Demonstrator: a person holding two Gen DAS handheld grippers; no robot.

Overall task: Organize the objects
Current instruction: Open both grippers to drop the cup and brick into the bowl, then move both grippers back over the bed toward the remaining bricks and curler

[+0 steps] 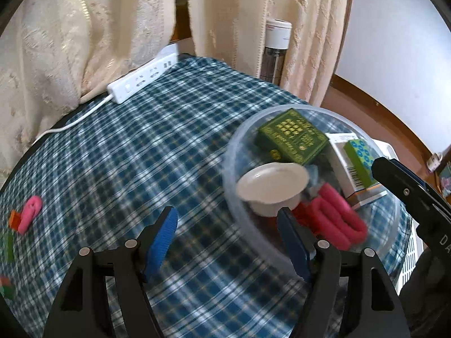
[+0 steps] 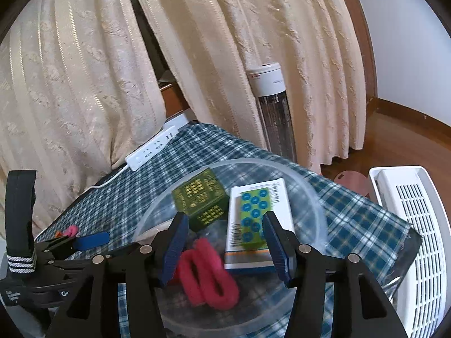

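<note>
A clear plastic bowl (image 1: pixel 242 225) stands on the plaid tablecloth (image 1: pixel 141 140). It holds a green box (image 1: pixel 293 136), a white box with a green dotted face (image 1: pixel 358 166), a white cup (image 1: pixel 273 188) and a pink hair tie (image 1: pixel 335 214). My left gripper (image 1: pixel 228 225) is open and empty, its right finger at the bowl's near rim. My right gripper (image 2: pixel 225 231) is open and empty above the bowl (image 2: pixel 315 205), over the pink hair tie (image 2: pixel 208 276), the dotted box (image 2: pixel 253 219) and the green box (image 2: pixel 203 202). A pink clip (image 1: pixel 29 212) lies at far left.
A white power strip (image 1: pixel 143 76) with its cable lies at the table's far edge by cream curtains (image 1: pixel 84 28). A tower heater (image 2: pixel 273 107) stands behind the table. A white slatted appliance (image 2: pixel 417 225) stands right of the table. Small orange and green pieces (image 1: pixel 11 225) lie near the pink clip.
</note>
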